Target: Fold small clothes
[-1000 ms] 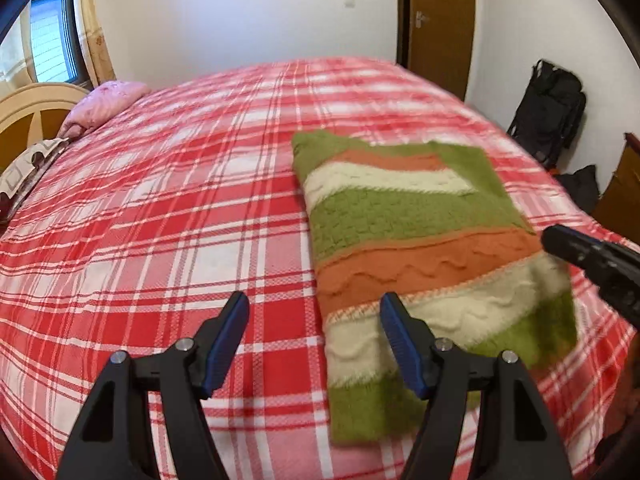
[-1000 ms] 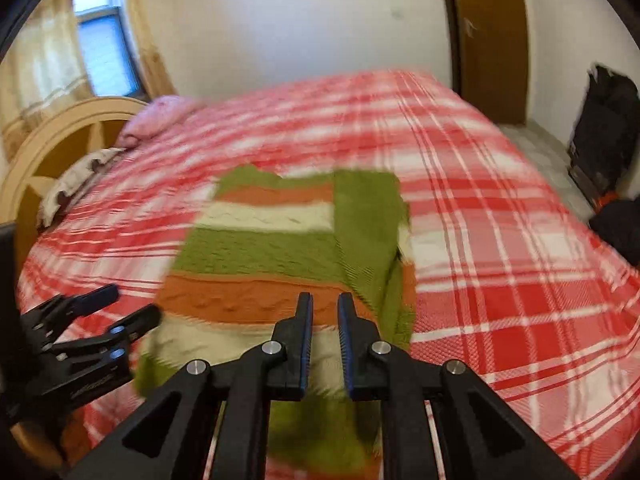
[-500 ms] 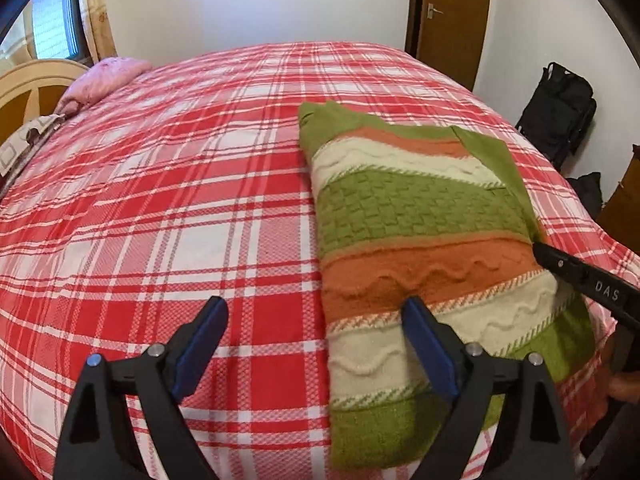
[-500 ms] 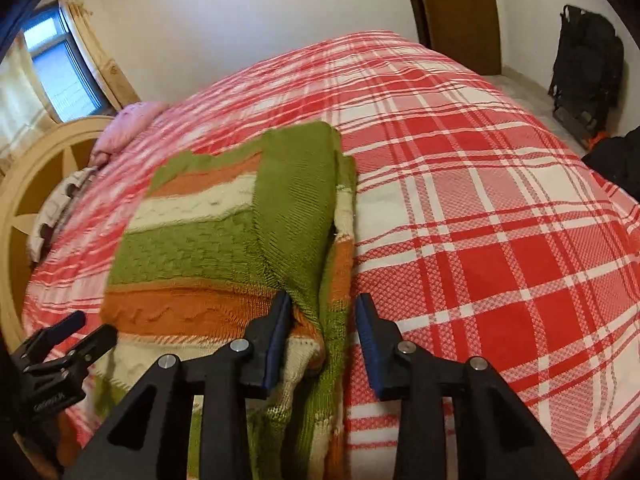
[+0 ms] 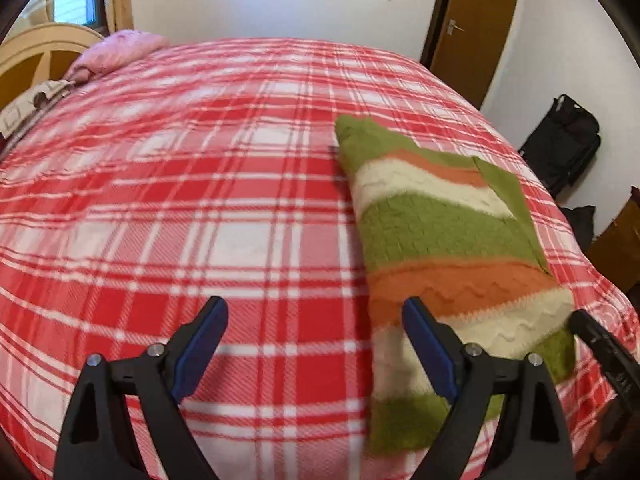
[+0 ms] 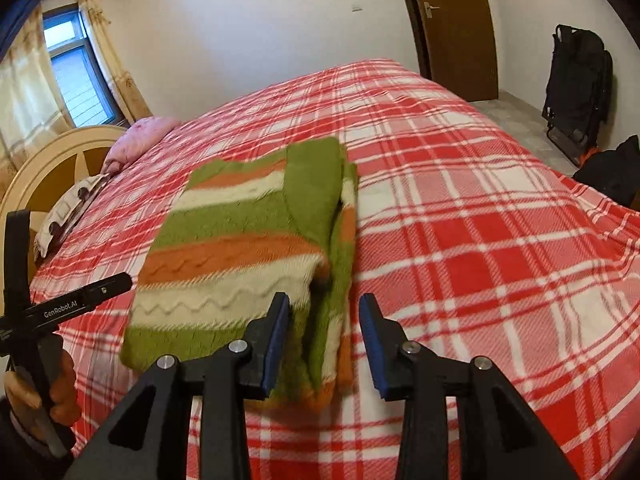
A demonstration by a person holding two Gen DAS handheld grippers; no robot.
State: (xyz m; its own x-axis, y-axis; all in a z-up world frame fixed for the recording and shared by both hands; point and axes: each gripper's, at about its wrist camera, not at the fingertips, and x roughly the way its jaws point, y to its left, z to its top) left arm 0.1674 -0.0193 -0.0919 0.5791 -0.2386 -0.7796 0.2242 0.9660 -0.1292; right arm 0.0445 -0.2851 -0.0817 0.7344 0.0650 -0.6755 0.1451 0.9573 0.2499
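Note:
A knitted sweater [image 5: 440,232] striped green, orange and cream lies folded on the red plaid bed [image 5: 200,200]. A green sleeve is folded over its right side [image 6: 316,184]. My left gripper [image 5: 314,312] stands open wide over the sweater's near left edge. Its right finger [image 5: 424,340] is above the knit and its left finger above the bedspread. My right gripper [image 6: 324,304] hovers at the sweater's [image 6: 240,240] near right edge, jaws opening. The folded edge sits between them, and the right pad is clear of it. Each gripper shows at the edge of the other's view.
A pink pillow [image 6: 140,140] and a cream headboard [image 6: 44,164] are at the far left, with a window [image 6: 76,76] above. A brown door [image 6: 460,28] and a black folded chair [image 6: 576,92] stand far right. A hand [image 6: 60,384] holds the left gripper.
The left jaws widened and the gripper shifted left, so the sweater's edge now sits between its fingers. The right gripper went from shut to partly open and moved to the sweater's right edge.

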